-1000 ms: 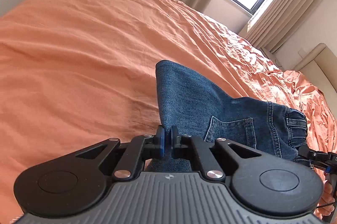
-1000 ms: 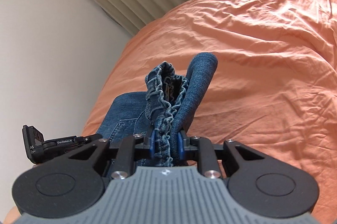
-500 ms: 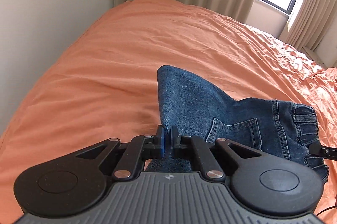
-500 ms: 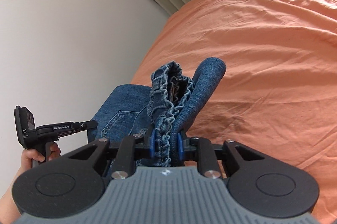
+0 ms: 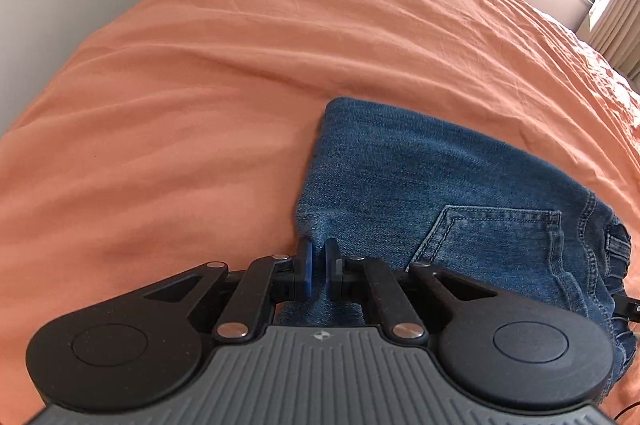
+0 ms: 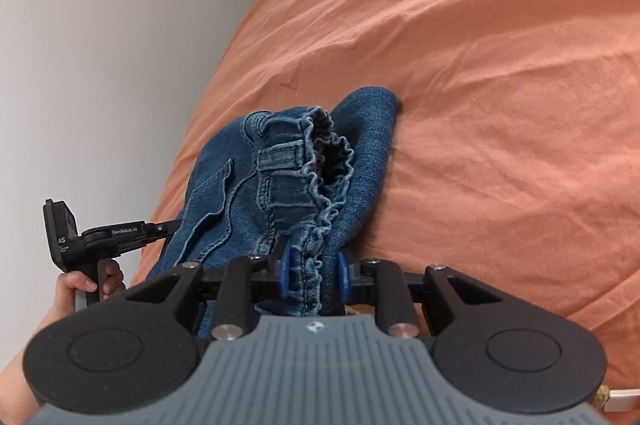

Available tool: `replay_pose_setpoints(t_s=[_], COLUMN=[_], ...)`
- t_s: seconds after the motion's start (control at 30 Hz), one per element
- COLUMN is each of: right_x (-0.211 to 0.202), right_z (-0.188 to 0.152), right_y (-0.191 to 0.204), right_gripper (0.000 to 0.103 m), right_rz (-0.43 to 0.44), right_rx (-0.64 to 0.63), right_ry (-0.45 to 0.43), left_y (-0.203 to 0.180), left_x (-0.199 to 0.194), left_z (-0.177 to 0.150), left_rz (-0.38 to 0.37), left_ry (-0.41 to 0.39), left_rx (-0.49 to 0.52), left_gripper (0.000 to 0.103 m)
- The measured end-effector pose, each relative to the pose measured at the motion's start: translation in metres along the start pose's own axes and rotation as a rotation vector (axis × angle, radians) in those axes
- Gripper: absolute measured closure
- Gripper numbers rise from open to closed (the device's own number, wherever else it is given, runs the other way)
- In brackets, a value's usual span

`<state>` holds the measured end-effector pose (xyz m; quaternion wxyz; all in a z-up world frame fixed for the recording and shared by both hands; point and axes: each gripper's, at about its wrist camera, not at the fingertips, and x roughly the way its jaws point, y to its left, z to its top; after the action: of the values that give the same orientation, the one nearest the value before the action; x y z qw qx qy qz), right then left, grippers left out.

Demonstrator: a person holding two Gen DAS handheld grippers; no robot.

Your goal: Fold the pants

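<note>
The folded denim pants (image 5: 440, 193) are laid on the orange bedspread (image 5: 240, 65), spreading from 6 toward 3 o'clock in the left wrist view. An edge of the denim is clamped between the nearly closed jaws of the left gripper (image 5: 316, 265). In the right wrist view, the gathered waistband (image 6: 320, 161) is seen between the blue pads of the right gripper (image 6: 310, 275), whose jaws have just been opening; whether the pads are pressed on it cannot be told. A hand (image 6: 86, 279) is seen at 8 o'clock.
</note>
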<state>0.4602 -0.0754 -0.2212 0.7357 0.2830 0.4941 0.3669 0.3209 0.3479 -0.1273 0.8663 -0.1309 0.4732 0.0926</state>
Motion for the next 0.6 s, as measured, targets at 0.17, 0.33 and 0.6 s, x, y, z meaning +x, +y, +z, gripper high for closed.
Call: replay_pose_setpoints(t_s=[0.17,0.33,0.6], right_x=[0.000,-0.029,-0.035], right_z=[0.000,-0.014,-0.060], right_y=[0.011,0.068,0.154], right_gripper=[0.073,0.061,0.062], right_rz=[-0.052,-0.243,-0.334], right_rx=[-0.040,-0.325,-0.698], right_ry=[-0.010,-0.088,-0.188], left_y=[0.000,0.001,-0.031], left_x=[-0.005,-0.052,-0.094], left_z=[0.002,-0.010,-0.053], left_rz=[0.010,0.081,0.014], left_ry=[0.026,0.004,-0.035], left_rx=[-0.005,0.094,0.230], left_gripper=[0.095,0.094,0.093])
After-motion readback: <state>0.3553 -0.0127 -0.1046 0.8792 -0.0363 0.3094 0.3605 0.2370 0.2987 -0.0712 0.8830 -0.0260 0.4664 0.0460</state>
